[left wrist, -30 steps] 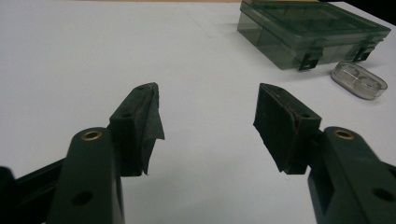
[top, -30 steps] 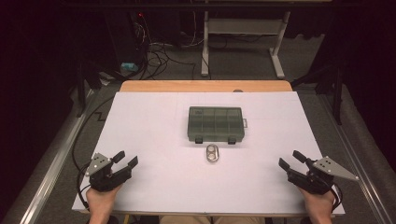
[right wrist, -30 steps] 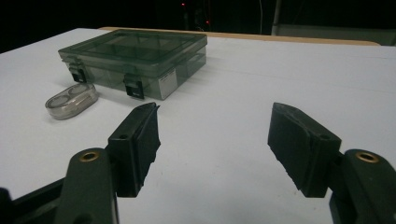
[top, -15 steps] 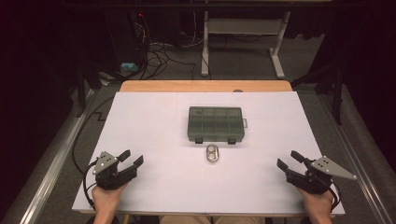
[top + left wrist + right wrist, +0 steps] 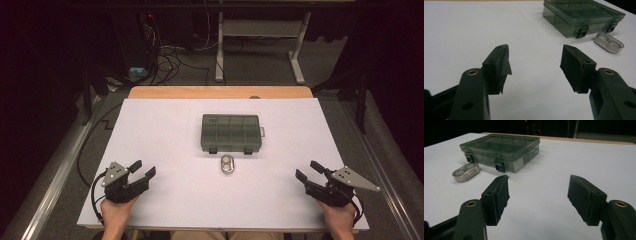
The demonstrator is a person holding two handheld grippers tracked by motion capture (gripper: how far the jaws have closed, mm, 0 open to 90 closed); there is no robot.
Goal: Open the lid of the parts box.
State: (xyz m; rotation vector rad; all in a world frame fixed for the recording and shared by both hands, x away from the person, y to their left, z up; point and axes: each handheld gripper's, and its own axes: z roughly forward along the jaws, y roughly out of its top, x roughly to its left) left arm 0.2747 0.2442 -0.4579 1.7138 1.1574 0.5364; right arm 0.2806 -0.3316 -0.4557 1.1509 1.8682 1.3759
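Observation:
A dark translucent compartment box (image 5: 231, 133) lies shut, with two black latches facing me, in the middle of the white table (image 5: 165, 135). Just in front of it lies a small clear oval case (image 5: 228, 164). Near the front left edge my left gripper (image 5: 142, 170) is open and holds nothing; its view has the box (image 5: 582, 18) and the case (image 5: 608, 42) at upper right. At the front right my right gripper (image 5: 309, 171) is open and holds nothing too. Its view has the box (image 5: 501, 151) and the case (image 5: 466, 171) at upper left.
A wooden strip (image 5: 220, 92) borders the table's far edge. Beyond it on the dark floor are cables (image 5: 165, 55) and a white stand's legs (image 5: 260, 45). Metal rails (image 5: 60, 175) run along both table sides.
My left gripper has slid to the right and slightly forward along the front edge. The right gripper has barely shifted. Box and case have stayed put.

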